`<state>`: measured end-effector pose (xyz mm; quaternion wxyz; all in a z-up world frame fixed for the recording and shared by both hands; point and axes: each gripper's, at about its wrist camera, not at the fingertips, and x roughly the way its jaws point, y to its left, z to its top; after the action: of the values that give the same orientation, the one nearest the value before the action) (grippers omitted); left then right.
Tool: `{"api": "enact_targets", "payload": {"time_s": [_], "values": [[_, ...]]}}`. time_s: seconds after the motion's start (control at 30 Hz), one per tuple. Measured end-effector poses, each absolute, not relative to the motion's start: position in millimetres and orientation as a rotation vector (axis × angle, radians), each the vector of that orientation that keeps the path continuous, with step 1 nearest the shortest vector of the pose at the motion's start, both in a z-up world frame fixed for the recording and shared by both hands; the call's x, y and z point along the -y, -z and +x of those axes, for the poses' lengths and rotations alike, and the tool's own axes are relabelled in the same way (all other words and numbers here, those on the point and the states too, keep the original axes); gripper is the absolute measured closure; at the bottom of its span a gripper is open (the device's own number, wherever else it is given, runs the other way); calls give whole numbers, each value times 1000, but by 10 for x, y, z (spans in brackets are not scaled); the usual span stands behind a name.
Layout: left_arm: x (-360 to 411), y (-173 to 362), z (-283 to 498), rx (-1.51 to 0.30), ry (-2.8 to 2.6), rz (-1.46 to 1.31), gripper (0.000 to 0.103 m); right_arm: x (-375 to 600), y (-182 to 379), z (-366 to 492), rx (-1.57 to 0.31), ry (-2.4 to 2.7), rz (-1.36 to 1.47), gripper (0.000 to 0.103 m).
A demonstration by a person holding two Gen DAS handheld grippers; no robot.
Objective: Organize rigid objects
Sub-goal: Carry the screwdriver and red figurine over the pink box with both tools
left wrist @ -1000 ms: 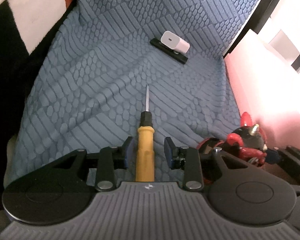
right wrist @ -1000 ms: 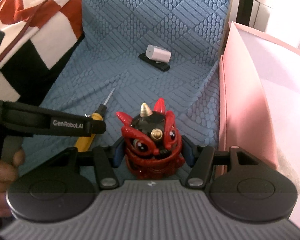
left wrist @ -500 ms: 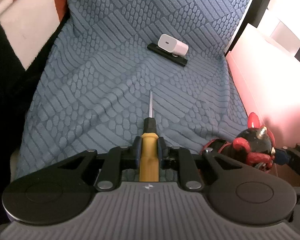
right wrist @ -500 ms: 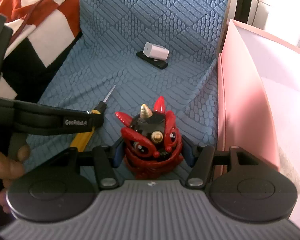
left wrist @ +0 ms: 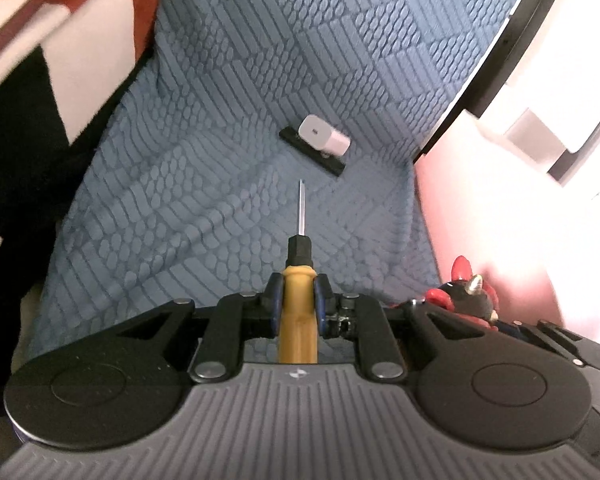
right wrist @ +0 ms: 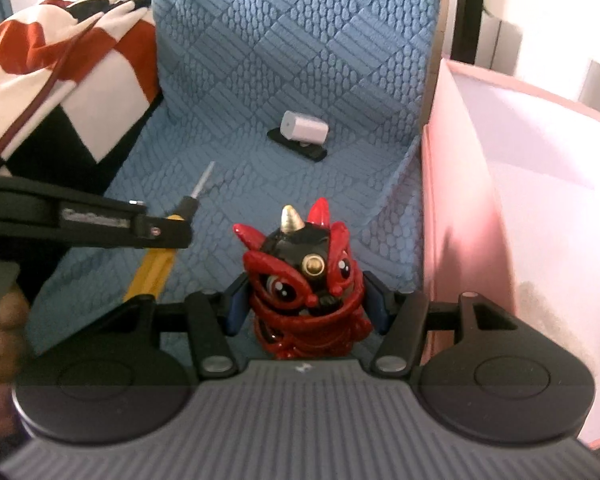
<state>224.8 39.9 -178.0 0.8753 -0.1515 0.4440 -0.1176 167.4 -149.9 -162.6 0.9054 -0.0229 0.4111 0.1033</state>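
Observation:
My left gripper point(left wrist: 297, 285) is shut on the yellow handle of a screwdriver point(left wrist: 299, 304), whose black collar and thin steel shaft point away over the blue quilted cover point(left wrist: 228, 200). The same screwdriver point(right wrist: 153, 268) shows in the right wrist view, lifted off the cover under the left gripper's arm. My right gripper point(right wrist: 304, 300) is shut on a red and black lion figurine point(right wrist: 304, 280) with a gold horn, held upright. The figurine point(left wrist: 466, 292) peeks in at the right of the left wrist view.
A white charger block point(right wrist: 303, 129) lies on a flat black bar point(right wrist: 298, 145) farther back on the cover. A pink open box point(right wrist: 460, 220) stands along the right. A red, white and black blanket point(right wrist: 60, 60) lies at the left, and a hand point(right wrist: 0, 320) holds the left tool.
The left gripper's jaws closed on the screwdriver handle and then lifted it off the cover. The right gripper kept still with the figurine.

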Motion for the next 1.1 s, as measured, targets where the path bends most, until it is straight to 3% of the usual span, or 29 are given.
{"api": "enact_targets", "payload": {"time_s": [0.67, 1.1], "values": [[-385, 698, 1919, -791, 366, -383, 84, 1754, 450, 1490, -709, -254, -29, 42], [4, 268, 1881, -758, 467, -386, 84, 2129, -14, 1315, -636, -216, 18, 42]]}}
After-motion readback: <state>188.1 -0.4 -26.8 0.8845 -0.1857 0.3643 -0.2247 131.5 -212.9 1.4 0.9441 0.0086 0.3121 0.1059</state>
